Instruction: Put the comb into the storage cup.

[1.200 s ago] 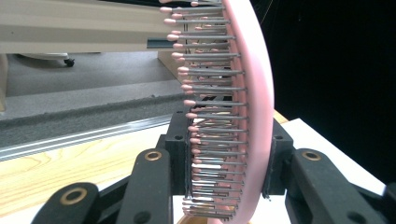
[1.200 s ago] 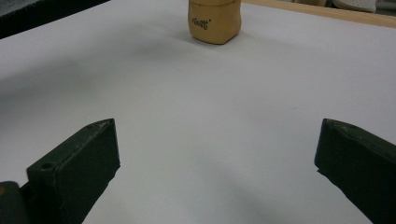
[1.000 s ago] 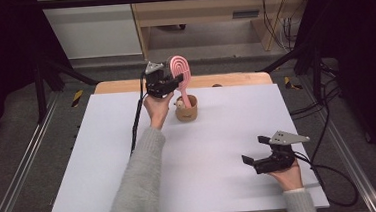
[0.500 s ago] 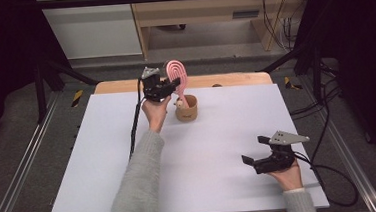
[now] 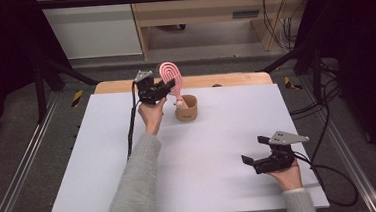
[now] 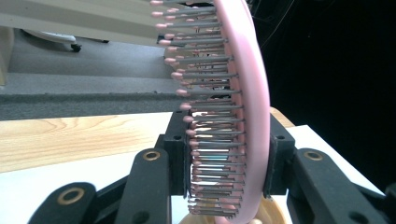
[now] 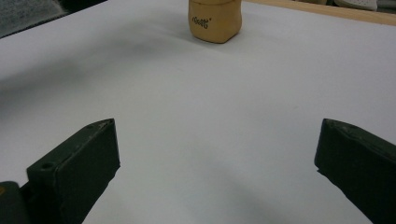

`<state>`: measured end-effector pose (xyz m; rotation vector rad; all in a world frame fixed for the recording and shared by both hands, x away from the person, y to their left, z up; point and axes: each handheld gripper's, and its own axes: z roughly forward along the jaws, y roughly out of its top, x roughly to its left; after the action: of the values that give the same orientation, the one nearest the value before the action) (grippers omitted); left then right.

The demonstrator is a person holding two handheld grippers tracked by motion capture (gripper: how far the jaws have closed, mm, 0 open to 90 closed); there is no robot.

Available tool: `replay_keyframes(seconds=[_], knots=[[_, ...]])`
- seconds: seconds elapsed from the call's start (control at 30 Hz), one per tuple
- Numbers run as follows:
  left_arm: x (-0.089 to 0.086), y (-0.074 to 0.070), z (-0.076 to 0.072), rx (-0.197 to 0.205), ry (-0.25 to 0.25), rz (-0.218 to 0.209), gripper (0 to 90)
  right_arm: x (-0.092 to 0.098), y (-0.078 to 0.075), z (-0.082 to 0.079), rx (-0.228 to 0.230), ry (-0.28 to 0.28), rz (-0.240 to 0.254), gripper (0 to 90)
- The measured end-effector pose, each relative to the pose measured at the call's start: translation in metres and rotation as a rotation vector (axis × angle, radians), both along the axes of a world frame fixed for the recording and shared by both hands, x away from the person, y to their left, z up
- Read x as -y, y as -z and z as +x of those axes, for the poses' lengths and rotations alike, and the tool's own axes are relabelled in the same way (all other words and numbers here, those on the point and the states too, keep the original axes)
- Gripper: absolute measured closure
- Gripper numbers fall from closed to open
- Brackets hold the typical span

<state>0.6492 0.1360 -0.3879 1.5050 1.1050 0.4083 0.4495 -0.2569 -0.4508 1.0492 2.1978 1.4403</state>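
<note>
White table (image 5: 131,180) — left gripper (image 5: 167,87) clamps pink hairbrush (image 5: 170,74) over cup (image 5: 188,109).

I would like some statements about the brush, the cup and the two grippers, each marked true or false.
1. The left gripper is shut on the pink brush. True.
2. The brush lies flat on the table. False: it is held upright above the cup.
3. The right gripper holds the cup. False: its jaws are open and empty, far from the cup.
4. The cup stands upright near the table's far edge. True.
</note>
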Motion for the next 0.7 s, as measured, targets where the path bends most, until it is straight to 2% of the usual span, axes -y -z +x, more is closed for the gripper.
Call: replay_keyframes(seconds=[0.17, 0.4, 0.57, 0.7], knots=[[-0.006, 0.002, 0.0, -0.019, -0.012, -0.003, 60.8, 0.0, 0.0, 0.0, 0.003, -0.001, -0.003, 0.4], [-0.007, 0.002, -0.002, -0.012, -0.014, 0.003, 59.2, 0.0, -0.001, 0.0, 0.001, 0.0, -0.003, 0.4], [-0.011, 0.001, -0.003, -0.017, -0.009, -0.001, 50.8, 0.0, -0.001, 0.0, 0.003, -0.002, 0.0, 0.4], [-0.014, 0.0, -0.005, -0.029, 0.0, 0.02, 40.7, 0.0, -0.001, 0.0, 0.003, -0.001, 0.002, 0.4]])
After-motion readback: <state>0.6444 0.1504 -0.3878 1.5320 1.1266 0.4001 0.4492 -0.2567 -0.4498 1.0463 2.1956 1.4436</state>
